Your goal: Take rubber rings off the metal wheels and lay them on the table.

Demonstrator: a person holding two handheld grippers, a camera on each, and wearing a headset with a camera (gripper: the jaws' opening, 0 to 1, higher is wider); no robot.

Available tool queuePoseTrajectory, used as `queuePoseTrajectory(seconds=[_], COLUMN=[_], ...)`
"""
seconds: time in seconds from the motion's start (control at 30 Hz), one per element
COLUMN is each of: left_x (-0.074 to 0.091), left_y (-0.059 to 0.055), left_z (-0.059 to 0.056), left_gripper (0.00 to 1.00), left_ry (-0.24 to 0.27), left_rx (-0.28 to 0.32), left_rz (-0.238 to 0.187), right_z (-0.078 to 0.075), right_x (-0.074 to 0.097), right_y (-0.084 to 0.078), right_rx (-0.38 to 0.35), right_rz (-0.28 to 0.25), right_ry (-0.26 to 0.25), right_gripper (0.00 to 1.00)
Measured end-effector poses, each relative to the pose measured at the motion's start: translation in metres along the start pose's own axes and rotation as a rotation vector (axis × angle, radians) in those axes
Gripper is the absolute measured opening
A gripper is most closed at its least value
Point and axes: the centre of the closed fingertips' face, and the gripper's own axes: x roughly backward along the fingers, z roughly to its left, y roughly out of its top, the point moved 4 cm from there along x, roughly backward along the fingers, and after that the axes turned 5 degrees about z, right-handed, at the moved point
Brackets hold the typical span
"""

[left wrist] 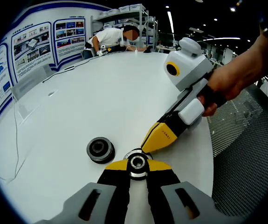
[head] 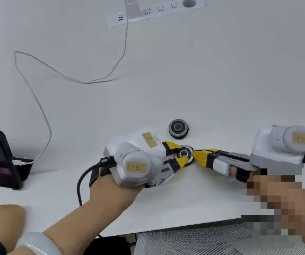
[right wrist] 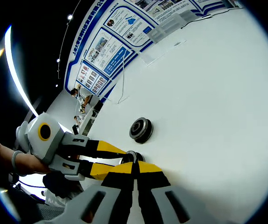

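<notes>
wheel A [left wrist: 137, 163]: left tool [left wrist: 137, 169] | wheel B [left wrist: 100, 149]: flat on table [left wrist: 124, 84]

White table [head: 221, 79], blue-framed wall posters [left wrist: 68, 37], ceiling strip lights [left wrist: 170, 21]

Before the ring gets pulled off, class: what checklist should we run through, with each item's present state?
1. Left gripper clamps the wheel between its jaws: ok.
2. Right gripper tip meets that wheel's rim: ok.
3. Right gripper's shut jaws have actually caught something: cannot tell.
4. Second wheel lies apart from both grippers: ok.
5. Bare table nearby as a laying spot: ok.
</notes>
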Motion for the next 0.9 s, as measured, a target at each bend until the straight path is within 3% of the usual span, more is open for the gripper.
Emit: queuePoseTrajectory(seconds=[0.9], left_x=[-0.0002], left_y=[-0.0003], left_z=[0.0002], left_gripper=[0.12], left_ry=[0.002], left_rx=[0.002], left_rz=[-0.001], right_z=[0.0070], right_x=[0.0001], right_y=[0.0025], right_rx=[-0.008], right_rz=[0.005], right_ry=[-0.004], right_gripper=[0.02])
